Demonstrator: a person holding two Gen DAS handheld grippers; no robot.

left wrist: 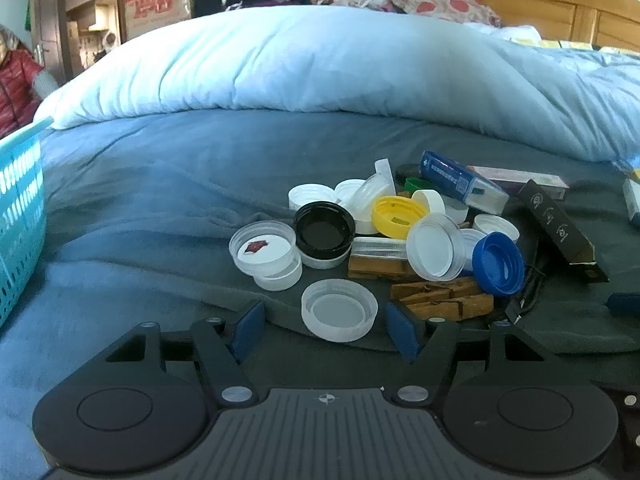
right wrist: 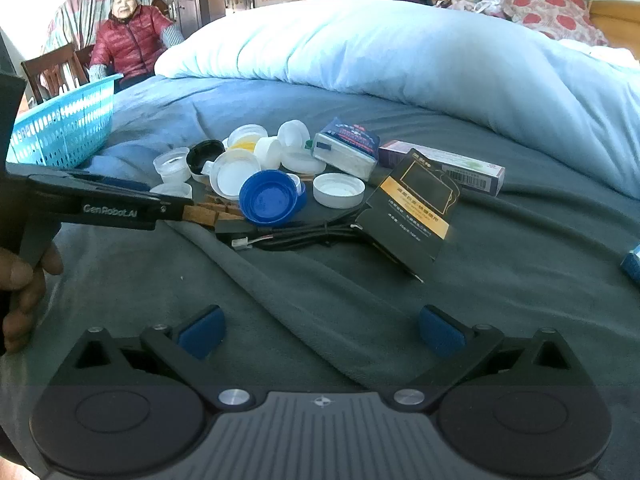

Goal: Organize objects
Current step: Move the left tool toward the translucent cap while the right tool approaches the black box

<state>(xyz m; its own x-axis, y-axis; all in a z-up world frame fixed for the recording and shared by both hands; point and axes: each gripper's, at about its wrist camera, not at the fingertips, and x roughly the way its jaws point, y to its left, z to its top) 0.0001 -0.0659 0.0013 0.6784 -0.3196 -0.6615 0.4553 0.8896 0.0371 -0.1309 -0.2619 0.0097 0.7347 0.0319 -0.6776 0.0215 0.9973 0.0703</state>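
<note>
A heap of plastic lids lies on the dark blanket: a black lid (left wrist: 324,232), a yellow lid (left wrist: 398,216), a blue lid (left wrist: 498,264) (right wrist: 270,198), white ones and a clear lid with a red sticker (left wrist: 264,248). Wooden clothes pegs (left wrist: 444,298) lie beside them. My left gripper (left wrist: 325,316) is open, and a loose clear lid (left wrist: 339,314) lies between its blue pads without being pressed. My right gripper (right wrist: 320,332) stands wide open over bare blanket, short of the heap, nothing between its fingers.
A turquoise basket (left wrist: 20,216) (right wrist: 64,128) sits at the left. A blue packet (right wrist: 346,148), a black box (right wrist: 416,208), a pink box (right wrist: 444,166) and a black cable (right wrist: 304,236) lie right of the lids. A rolled pale quilt (left wrist: 320,60) lies behind. A person in red (right wrist: 132,40) sits far left.
</note>
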